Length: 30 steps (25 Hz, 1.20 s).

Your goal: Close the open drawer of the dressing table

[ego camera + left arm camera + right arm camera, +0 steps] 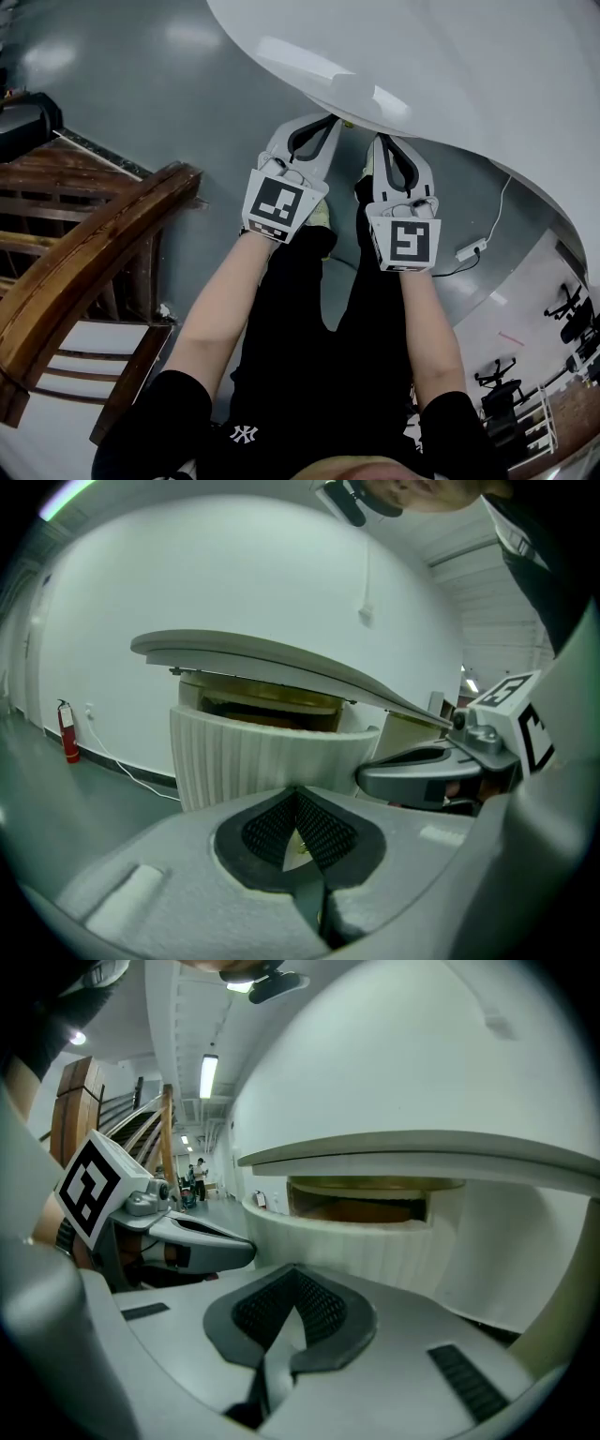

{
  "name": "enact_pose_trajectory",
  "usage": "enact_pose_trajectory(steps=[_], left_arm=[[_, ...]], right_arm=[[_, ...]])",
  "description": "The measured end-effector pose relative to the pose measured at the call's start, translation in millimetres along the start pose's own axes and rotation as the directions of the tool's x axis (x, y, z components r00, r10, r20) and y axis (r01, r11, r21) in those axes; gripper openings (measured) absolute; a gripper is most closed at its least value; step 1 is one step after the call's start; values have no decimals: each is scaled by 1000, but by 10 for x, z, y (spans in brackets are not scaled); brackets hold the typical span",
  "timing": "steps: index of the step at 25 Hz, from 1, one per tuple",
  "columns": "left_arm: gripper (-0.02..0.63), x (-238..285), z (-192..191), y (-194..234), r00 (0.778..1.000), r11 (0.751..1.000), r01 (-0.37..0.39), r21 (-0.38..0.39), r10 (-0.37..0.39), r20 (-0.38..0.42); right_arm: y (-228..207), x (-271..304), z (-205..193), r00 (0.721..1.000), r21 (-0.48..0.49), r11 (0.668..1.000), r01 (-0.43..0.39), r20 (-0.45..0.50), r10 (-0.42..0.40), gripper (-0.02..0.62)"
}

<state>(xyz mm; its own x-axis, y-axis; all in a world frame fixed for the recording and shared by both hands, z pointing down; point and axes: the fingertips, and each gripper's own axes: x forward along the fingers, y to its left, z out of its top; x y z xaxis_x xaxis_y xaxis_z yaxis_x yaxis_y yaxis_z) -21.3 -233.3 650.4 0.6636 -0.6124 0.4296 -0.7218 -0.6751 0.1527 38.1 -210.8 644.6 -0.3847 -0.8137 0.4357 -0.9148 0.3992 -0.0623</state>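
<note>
The white dressing table top (450, 66) fills the upper part of the head view. Beneath the top (272, 653), the drawer (253, 757) with a ribbed, curved white front stands pulled out, and its brown inside shows above the rim. The same drawer (366, 1246) appears in the right gripper view. My left gripper (323, 122) is shut and empty, with its tip (297, 794) just short of the ribbed front. My right gripper (382, 141) is shut and empty beside it and points at the drawer front (295, 1274). Whether either tip touches the drawer cannot be told.
A dark wooden chair frame (84, 253) stands at my left. A white cable with a power strip (469, 251) lies on the grey floor at right. A red fire extinguisher (67, 733) stands by the far wall. Office chairs (572, 309) are further right.
</note>
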Motion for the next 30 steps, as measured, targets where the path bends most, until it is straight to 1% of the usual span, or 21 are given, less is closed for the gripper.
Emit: enact_pose_trajectory(steps=[8, 13, 18, 26, 30], left_arm=[[10, 305, 202, 126, 998, 1000, -7, 21, 6, 58], [10, 420, 294, 207, 994, 1000, -14, 23, 12, 108], [10, 554, 361, 255, 990, 999, -17, 36, 11, 140], [10, 632, 461, 300, 982, 998, -19, 62, 7, 188], [10, 637, 439, 304, 983, 998, -11, 56, 0, 185]], right_arm=[[-274, 231, 165, 997, -75, 997, 37, 69, -32, 15], [-370, 344, 261, 992, -132, 989, 66, 116, -51, 15], [-491, 439, 302, 988, -189, 978, 87, 141, -61, 15], [-560, 500, 392, 981, -234, 966, 109, 179, -68, 15], [-561, 512, 381, 982, -238, 966, 100, 179, -58, 15]])
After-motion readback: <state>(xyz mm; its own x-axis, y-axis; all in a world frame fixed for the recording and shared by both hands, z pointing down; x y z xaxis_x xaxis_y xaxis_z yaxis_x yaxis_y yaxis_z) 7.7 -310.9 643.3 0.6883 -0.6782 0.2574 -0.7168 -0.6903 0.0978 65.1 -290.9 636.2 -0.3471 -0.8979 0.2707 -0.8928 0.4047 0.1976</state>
